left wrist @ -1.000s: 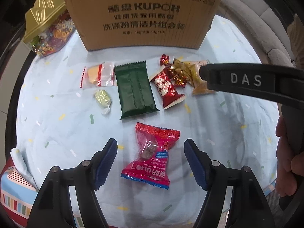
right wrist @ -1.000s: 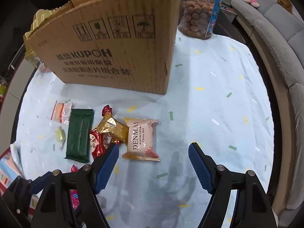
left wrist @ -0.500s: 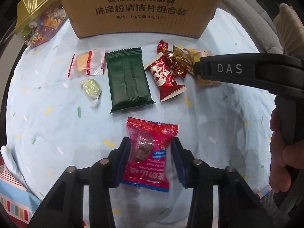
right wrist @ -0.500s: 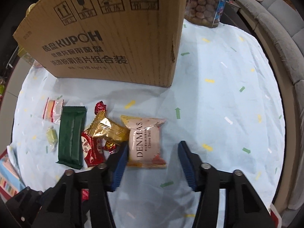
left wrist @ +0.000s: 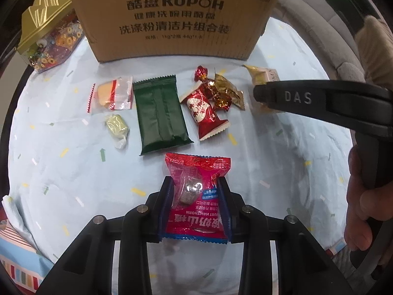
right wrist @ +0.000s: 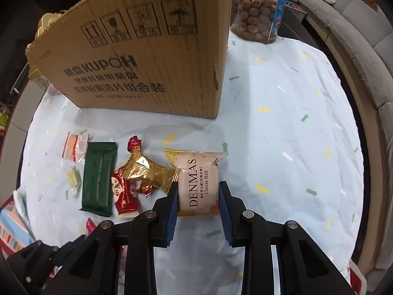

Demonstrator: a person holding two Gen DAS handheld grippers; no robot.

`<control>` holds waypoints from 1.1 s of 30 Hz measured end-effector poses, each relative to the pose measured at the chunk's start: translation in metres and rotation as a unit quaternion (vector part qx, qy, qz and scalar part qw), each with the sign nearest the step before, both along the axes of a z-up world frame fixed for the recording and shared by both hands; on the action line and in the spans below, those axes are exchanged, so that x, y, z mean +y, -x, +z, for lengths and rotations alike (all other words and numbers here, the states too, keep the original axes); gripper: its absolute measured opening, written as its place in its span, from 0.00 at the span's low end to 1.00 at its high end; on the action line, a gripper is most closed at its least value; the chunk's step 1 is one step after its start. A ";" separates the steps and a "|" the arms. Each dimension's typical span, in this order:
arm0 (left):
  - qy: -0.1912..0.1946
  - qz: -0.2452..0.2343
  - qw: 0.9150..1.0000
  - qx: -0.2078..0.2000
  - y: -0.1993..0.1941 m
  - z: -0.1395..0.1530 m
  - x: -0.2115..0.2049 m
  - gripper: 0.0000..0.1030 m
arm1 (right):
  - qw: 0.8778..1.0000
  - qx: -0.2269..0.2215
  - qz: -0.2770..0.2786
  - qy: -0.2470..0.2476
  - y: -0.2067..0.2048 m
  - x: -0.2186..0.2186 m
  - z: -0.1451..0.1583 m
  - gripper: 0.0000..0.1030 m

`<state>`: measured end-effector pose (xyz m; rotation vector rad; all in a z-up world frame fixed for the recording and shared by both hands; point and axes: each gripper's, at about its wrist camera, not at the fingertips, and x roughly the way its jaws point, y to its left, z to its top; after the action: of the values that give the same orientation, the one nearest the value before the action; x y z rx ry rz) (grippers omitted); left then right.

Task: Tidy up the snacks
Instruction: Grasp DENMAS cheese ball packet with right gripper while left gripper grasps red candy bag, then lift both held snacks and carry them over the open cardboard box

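Both grippers are down on the cloth [right wrist: 282,127] at once. The left gripper [left wrist: 195,196] is closing on the red packet [left wrist: 196,196], its blue pads pressing the packet's two sides, wrapper pinched in between them. The packet lies flat on the cloth, just in front of the green pack [left wrist: 161,113] (its printed text reads upside down from here).

Over on the right, the right gripper [right wrist: 198,196] is closing too, pads against both sides of the DENMAS bag [right wrist: 197,186], which sits on the cloth with its near half between the fingers. The gold wrapper [right wrist: 149,169] touches the bag's left edge, and the red-and-white pack [right wrist: 124,194] lies partly under that.

Further left in the row: the clear wafer pack [left wrist: 113,93] and a small pale candy [left wrist: 116,127] just below it. A red foil sweet [left wrist: 201,73] sits at the row's top.

The cardboard box [left wrist: 176,17] stands upright behind the snacks, the gold-lidded tub [left wrist: 46,39] to its left, a jar [right wrist: 258,9] of brown balls to its right. A hand [left wrist: 363,196] grips the right tool's handle.
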<state>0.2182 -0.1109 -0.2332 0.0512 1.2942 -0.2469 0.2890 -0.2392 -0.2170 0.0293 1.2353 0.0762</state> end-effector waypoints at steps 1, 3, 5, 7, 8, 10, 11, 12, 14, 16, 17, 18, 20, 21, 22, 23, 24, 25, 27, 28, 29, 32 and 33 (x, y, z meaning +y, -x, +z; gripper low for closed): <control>-0.001 0.001 1.000 -0.002 -0.001 0.002 0.001 0.34 | 1.000 -0.003 -0.001 0.000 0.002 0.000 0.003 0.31; -0.001 0.002 1.000 -0.008 0.005 0.009 0.001 0.34 | 1.000 -0.007 -0.002 0.000 0.006 0.001 0.009 0.31; 0.000 0.002 1.000 -0.015 0.006 0.019 0.005 0.33 | 1.000 -0.011 -0.003 -0.001 0.009 0.002 0.013 0.31; 0.000 0.003 1.000 -0.021 0.010 0.023 0.005 0.33 | 1.000 -0.016 -0.003 -0.001 0.015 0.004 0.021 0.31; 0.000 0.004 1.000 -0.024 0.011 0.026 0.007 0.33 | 1.000 -0.017 -0.004 -0.001 0.015 0.003 0.020 0.31; 0.001 0.006 1.000 -0.030 0.012 0.031 0.008 0.33 | 1.000 -0.022 -0.004 0.000 0.017 0.002 0.025 0.31; 0.001 0.007 0.999 -0.034 0.012 0.033 0.009 0.33 | 1.000 -0.024 -0.004 0.000 0.018 0.002 0.026 0.31; 0.002 0.008 0.999 -0.037 0.013 0.036 0.010 0.33 | 1.000 -0.026 -0.004 0.001 0.019 0.002 0.028 0.31; 0.003 0.011 0.999 -0.043 0.013 0.042 0.012 0.33 | 1.000 -0.031 -0.005 0.001 0.022 0.003 0.032 0.31; 0.004 0.014 0.999 -0.048 0.014 0.048 0.016 0.33 | 0.999 -0.036 -0.005 0.002 0.026 0.004 0.038 0.31; 0.005 0.015 0.999 -0.051 0.014 0.051 0.018 0.33 | 0.999 -0.038 -0.005 0.003 0.027 0.004 0.040 0.31; 0.005 0.016 0.998 -0.054 0.015 0.052 0.019 0.33 | 0.999 -0.041 -0.005 0.003 0.029 0.005 0.043 0.31; 0.007 0.019 0.998 -0.061 0.016 0.058 0.021 0.33 | 0.999 -0.045 -0.004 0.004 0.033 0.007 0.048 0.31; 0.007 0.021 0.998 -0.064 0.017 0.060 0.022 0.33 | 0.999 -0.048 -0.004 0.004 0.035 0.007 0.051 0.31; 0.008 0.023 0.997 -0.067 0.017 0.063 0.023 0.33 | 0.999 -0.051 -0.004 0.004 0.037 0.008 0.054 0.31; 0.008 0.025 0.997 -0.071 0.017 0.065 0.024 0.33 | 0.999 -0.053 -0.004 0.004 0.038 0.009 0.056 0.31; 0.009 0.027 0.997 -0.075 0.018 0.068 0.027 0.33 | 0.998 -0.056 -0.003 0.004 0.041 0.010 0.060 0.31; 0.009 0.029 0.996 -0.079 0.018 0.072 0.030 0.33 | 0.998 -0.058 -0.003 0.004 0.042 0.010 0.062 0.31; 0.010 0.034 0.996 -0.085 0.016 0.076 0.032 0.33 | 0.998 -0.062 -0.002 0.004 0.044 0.011 0.066 0.31; 0.011 0.037 0.995 -0.087 0.016 0.080 0.035 0.33 | 0.998 -0.064 -0.002 0.004 0.046 0.012 0.069 0.31; 0.012 0.039 0.995 -0.091 0.016 0.083 0.036 0.33 | 0.998 -0.066 -0.001 0.005 0.047 0.012 0.071 0.31; 0.013 0.044 0.994 -0.102 0.014 0.092 0.040 0.33 | 0.997 -0.074 0.000 0.005 0.050 0.014 0.080 0.31; 0.013 0.045 0.993 -0.107 0.013 0.095 0.041 0.33 | 0.997 -0.077 0.001 0.005 0.051 0.015 0.083 0.31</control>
<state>0.2055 -0.0703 -0.1379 -0.0038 1.0778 -0.1763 0.2379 -0.2241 -0.1340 0.0134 1.0810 0.0719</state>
